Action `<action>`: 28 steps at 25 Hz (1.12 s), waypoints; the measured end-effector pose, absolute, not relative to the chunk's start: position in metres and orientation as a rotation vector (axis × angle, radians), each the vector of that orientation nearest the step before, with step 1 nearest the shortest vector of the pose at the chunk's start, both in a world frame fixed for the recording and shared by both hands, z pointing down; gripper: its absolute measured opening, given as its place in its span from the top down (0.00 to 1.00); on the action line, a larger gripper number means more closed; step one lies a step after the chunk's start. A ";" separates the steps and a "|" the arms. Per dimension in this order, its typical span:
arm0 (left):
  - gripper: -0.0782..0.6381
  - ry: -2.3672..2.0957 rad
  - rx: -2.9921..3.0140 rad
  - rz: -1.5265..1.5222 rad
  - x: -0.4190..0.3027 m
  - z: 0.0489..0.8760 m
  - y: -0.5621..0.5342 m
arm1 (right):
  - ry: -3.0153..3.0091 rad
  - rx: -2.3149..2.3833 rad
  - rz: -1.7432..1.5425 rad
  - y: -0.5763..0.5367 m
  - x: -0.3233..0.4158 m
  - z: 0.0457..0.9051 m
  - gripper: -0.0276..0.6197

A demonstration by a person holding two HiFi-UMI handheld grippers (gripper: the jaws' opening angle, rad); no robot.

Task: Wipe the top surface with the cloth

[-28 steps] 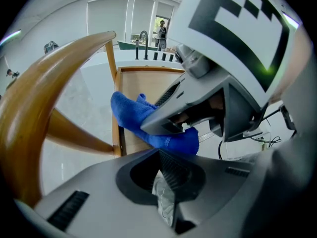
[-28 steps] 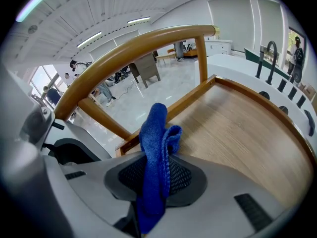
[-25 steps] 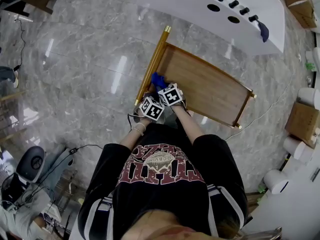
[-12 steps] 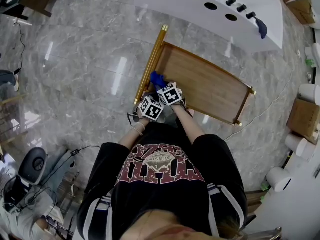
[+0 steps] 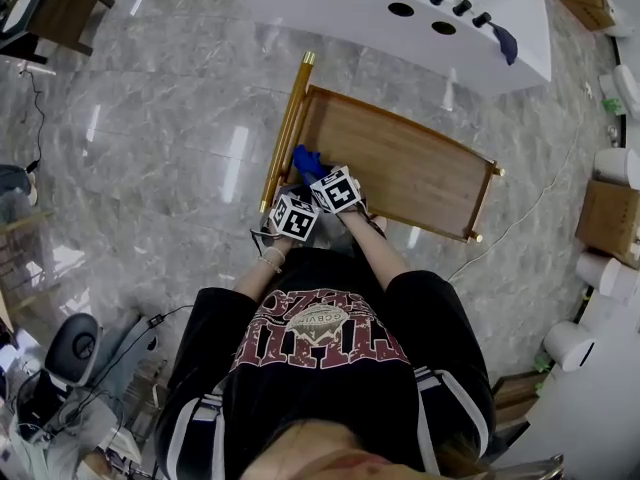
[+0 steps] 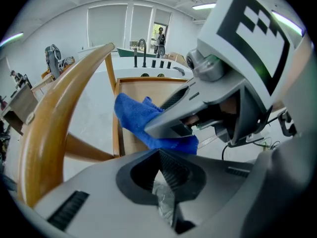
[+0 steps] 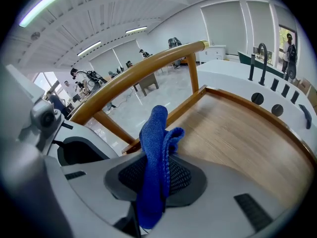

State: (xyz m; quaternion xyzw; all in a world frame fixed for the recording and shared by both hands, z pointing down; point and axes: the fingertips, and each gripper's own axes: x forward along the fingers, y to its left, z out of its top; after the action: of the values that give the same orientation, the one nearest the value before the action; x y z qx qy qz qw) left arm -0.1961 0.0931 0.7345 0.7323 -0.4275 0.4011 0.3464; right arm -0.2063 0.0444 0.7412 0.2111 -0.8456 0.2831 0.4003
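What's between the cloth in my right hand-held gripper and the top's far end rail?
Only bare wooden top lies between the blue cloth and the far end rail; the head view and right gripper view both show it.

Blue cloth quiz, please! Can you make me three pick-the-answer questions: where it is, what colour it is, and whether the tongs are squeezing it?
1. Where is the blue cloth?
A) at the wooden top's end by the golden rail
B) inside a bucket
C) on a chair

2. What colour is it?
A) red
B) blue
C) yellow

3. The right tongs are:
A) wide open
B) shut on the cloth
C) holding a cup

Answers:
1 A, the head view shows it at the corner beside the rail.
2 B, every view shows it bright blue.
3 B, the right gripper view shows the cloth pinched between the jaws.
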 end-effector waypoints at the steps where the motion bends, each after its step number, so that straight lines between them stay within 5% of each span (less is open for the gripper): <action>1: 0.82 -1.115 1.905 1.037 -0.196 0.733 0.092 | -2.142 0.540 0.710 0.044 -0.204 0.740 0.81; 28: 0.82 -1.117 2.056 0.942 -0.105 0.682 0.068 | -2.201 0.846 0.750 0.030 -0.078 0.681 0.81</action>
State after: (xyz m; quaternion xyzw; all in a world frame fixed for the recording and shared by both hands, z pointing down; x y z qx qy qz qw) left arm -0.1045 0.0682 0.6818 0.7764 -0.4217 0.3556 0.3046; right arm -0.0778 0.0298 0.6811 0.3232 -0.8405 0.2862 0.3273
